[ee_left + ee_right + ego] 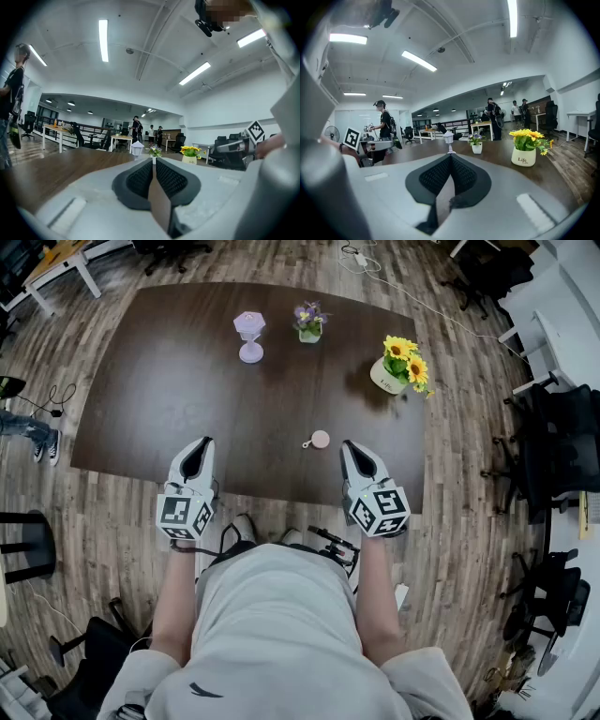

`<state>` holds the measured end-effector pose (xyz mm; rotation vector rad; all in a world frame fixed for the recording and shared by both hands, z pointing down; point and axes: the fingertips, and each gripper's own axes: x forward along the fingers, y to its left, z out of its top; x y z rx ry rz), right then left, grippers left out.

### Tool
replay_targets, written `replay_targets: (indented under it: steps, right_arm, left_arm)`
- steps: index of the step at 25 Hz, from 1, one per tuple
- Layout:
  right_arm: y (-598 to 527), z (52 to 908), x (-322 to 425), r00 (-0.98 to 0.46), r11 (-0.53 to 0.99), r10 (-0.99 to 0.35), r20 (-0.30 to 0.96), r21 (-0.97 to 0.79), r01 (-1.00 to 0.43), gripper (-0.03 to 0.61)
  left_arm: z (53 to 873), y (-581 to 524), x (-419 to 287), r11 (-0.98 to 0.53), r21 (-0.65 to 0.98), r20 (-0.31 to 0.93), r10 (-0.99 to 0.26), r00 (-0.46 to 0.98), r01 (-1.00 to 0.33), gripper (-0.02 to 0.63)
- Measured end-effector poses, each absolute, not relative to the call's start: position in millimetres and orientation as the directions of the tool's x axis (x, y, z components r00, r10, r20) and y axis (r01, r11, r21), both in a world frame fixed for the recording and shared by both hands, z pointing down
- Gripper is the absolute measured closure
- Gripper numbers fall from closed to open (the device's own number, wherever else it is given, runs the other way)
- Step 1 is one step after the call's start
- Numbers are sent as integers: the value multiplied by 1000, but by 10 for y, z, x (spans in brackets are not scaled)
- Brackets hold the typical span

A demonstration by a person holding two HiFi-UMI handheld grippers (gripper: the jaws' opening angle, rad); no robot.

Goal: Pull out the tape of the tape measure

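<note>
One left gripper (200, 442) — held out ahead of the torso (277, 624) on a bare left forearm (174, 601), nose pointing forward and tipped slightly downward, marker cube (184, 514) nearest the body, jaws meeting tip to tip with nothing between them. One right gripper (348, 445) — same pose on the bare right forearm (376, 601), well apart from the left and about level with it, jaws pressed fully together and empty. Both forearms run close alongside the torso.
</note>
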<state>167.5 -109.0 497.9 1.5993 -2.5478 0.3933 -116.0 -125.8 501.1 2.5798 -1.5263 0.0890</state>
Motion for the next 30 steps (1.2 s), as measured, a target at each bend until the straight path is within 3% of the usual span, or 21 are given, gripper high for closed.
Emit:
replay_targets:
  steps: [12, 17, 23, 30]
  right_arm:
    - [-1076, 5033, 1655, -440, 408, -867, 233, -176, -896, 578]
    - [-1127, 5342, 1696, -410, 411, -844, 347, -75, -909, 576]
    - [-1277, 6073, 1690, -413, 483, -740, 531, -7, -876, 440]
    - [-1395, 6649, 1648, -429, 556, -621, 656, -16, -831, 344]
  left_arm:
    - [5034, -1201, -1171, -477, 88, 131, -865, 485, -874, 583]
    - [5062, -1188, -1212, -473, 91, 140, -865, 482, -876, 583]
    - [5131, -1154, -1300, -458, 91, 162, -869, 467, -884, 583]
    - [5147, -1168, -1476, -430, 83, 178, -881, 438, -899, 583]
